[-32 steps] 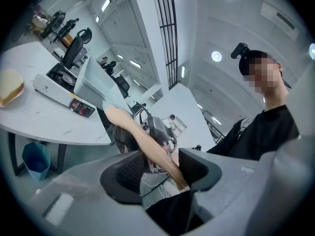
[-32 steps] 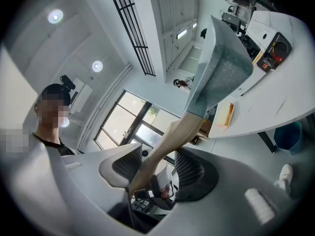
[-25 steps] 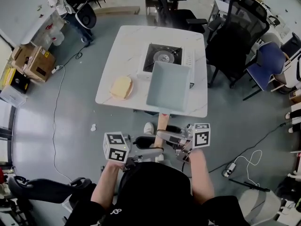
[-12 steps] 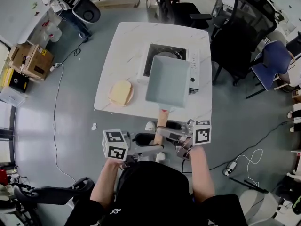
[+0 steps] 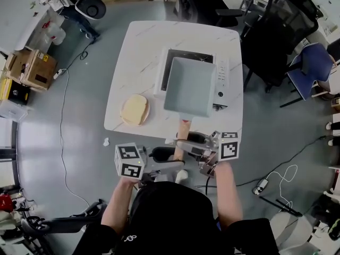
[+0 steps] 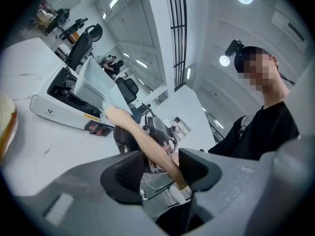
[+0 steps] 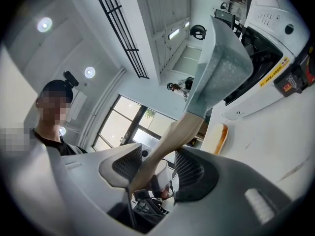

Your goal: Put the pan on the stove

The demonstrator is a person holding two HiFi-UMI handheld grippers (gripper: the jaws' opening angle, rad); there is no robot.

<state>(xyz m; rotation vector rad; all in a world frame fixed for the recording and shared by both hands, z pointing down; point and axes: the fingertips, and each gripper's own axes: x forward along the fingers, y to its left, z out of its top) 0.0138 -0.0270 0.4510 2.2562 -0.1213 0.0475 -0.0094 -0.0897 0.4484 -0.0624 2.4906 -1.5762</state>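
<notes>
In the head view the biggest thing is the white marble-pattern square table (image 5: 139, 52), and on its half toward 3 o'clock stands the white portable gas stove (image 5: 222, 82), with its control strip along the 3 o'clock edge. The pale grey rectangular metal pan (image 5: 189, 86) is over this stove and covers nearly all of the burner. In both gripper views I see open space under the pan's bottom, so I judge that it hangs a little above the stove and does not sit on it yet. At about 8 o'clock from the pan a slice of pale yellow bread (image 5: 134, 109) lies on the table, well apart from the stove. The pan's light wooden handle (image 5: 183, 134) points to 6 o'clock, toward me, past the table edge. I hold it from two sides: the left gripper (image 6: 161, 167) has its ribbed pads closed against the end of the handle, and the right gripper (image 7: 158, 167) is clamped on the same handle from the opposite side. I judge that the carrying is almost finished. What is left is to lower the pan level on the burner and then to let go of the handle.
</notes>
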